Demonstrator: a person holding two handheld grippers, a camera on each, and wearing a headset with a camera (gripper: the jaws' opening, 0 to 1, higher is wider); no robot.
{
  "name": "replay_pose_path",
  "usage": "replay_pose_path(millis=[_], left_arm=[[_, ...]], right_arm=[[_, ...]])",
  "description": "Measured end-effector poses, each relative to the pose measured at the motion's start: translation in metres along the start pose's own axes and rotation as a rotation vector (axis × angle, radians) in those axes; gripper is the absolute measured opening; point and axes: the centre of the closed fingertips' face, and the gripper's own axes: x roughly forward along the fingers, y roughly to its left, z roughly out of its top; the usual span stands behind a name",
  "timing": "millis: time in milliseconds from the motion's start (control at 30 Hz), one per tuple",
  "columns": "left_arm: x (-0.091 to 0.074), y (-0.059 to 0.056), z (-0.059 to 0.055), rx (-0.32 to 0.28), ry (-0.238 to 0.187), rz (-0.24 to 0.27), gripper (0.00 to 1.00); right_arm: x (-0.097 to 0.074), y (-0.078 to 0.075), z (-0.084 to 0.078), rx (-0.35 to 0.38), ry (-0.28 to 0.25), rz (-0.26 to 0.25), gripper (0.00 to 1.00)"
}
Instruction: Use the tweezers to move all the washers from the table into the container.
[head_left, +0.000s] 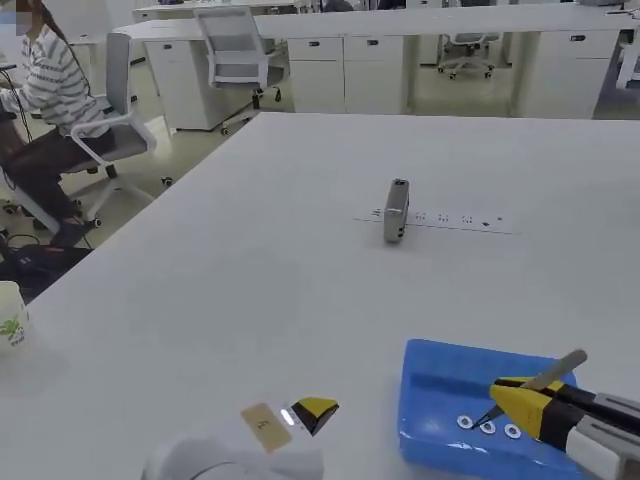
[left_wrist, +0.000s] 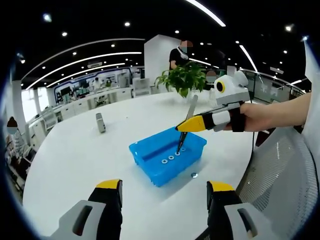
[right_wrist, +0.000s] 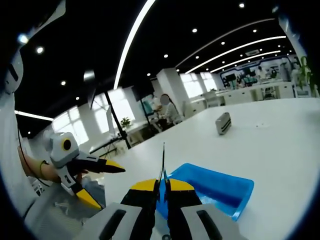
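Head view, 5 o'clock: right gripper (head_left: 515, 398) pinches tweezers (head_left: 548, 377) over the tray (head_left: 430, 372). Left gripper (left_wrist: 165, 186) gapes wide, empty. Tweezers might twist and flick a washer (head_left: 487, 427) out.

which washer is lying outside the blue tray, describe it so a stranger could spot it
Start at the white table and find the blue rectangular plastic tray near its edge. On the tabletop just off the tray's near corner in the left gripper view lies one small silvery metal washer. Unlike the three washers lined up inside the tray, it sits outside the wall.
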Motion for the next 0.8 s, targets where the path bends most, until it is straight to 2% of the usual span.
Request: replay_pose_path(millis=[267,800], left_arm=[[0.0,0.0,0.0,0.001,0.003,-0.002,0.68],[0.0,-0.001,-0.001,0.007,0.007,-0.005,0.68]], right_arm=[[-0.008,0.008,-0.02,-0.022,0.066,0.021,0.04],[-0.009,0.005,-0.061,-0.118,0.255,0.013,0.04]])
